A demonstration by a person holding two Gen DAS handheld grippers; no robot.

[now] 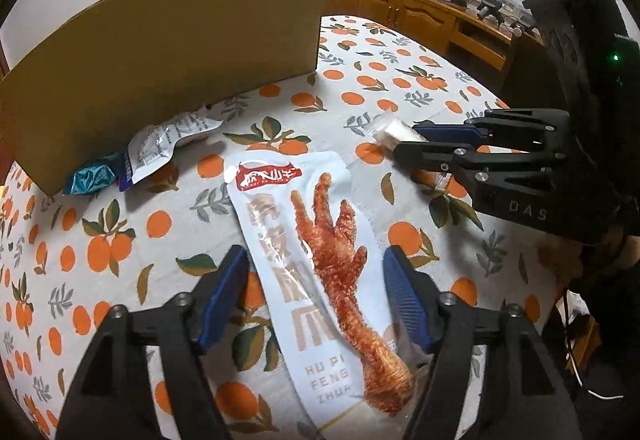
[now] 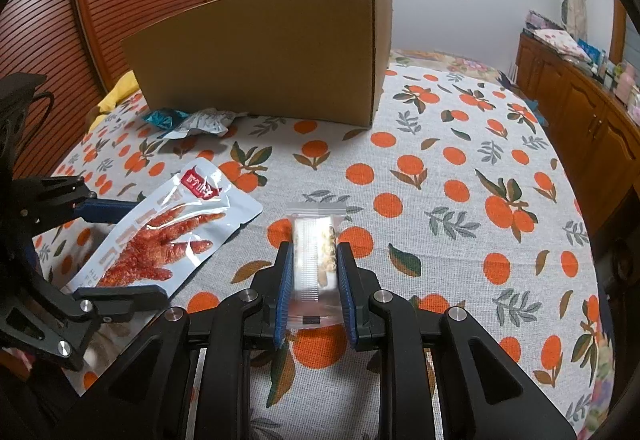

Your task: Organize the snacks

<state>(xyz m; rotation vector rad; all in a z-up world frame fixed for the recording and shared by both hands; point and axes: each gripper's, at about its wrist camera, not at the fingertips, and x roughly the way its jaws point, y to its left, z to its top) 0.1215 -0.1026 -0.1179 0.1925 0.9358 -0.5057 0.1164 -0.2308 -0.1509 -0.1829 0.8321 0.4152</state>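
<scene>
A white chicken-foot snack packet (image 1: pixel 316 260) lies on the orange-print tablecloth between the wide-open fingers of my left gripper (image 1: pixel 316 260), which straddles it without gripping. It also shows in the right wrist view (image 2: pixel 168 236), with the left gripper (image 2: pixel 116 252) around it. My right gripper (image 2: pixel 313 260) is shut on a small clear snack packet (image 2: pixel 314 260), held just above the cloth. In the left wrist view the right gripper (image 1: pixel 404 140) holds that packet (image 1: pixel 390 130) to the right. A cardboard box (image 1: pixel 172 52) stands behind, also in the right wrist view (image 2: pixel 272 52).
A blue foil packet (image 1: pixel 90 178) and a silver-white packet (image 1: pixel 168 142) lie against the box's front; both show in the right wrist view (image 2: pixel 164 118) (image 2: pixel 206 124). A wooden sideboard (image 2: pixel 580 112) with clutter runs along the right of the table.
</scene>
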